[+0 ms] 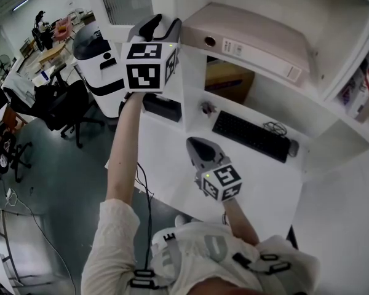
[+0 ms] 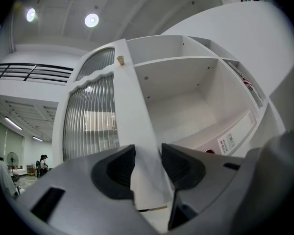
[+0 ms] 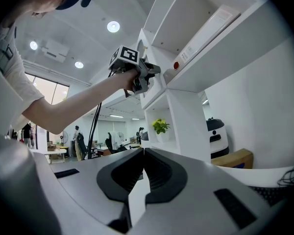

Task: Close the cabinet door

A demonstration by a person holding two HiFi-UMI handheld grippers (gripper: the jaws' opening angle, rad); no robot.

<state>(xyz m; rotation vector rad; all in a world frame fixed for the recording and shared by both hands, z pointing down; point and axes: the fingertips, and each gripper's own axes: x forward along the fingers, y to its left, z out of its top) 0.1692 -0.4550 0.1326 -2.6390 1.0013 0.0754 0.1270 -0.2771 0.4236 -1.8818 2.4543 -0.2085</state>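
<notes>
The left gripper (image 1: pixel 157 24) is raised to the edge of the cabinet door (image 2: pixel 90 121), which stands swung out from the white shelves (image 2: pixel 186 102). Its jaws are fairly wide apart with the door's white frame between them, and the pads seem to press on it. The right gripper (image 1: pixel 197 146) hovers low over the desk (image 1: pixel 166 171) near the keyboard (image 1: pixel 251 135), its jaws closed together on nothing.

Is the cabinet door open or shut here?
Open. The left gripper view shows the cabinet door swung out, its edge held in the left gripper, with the shelves exposed beside it.
</notes>
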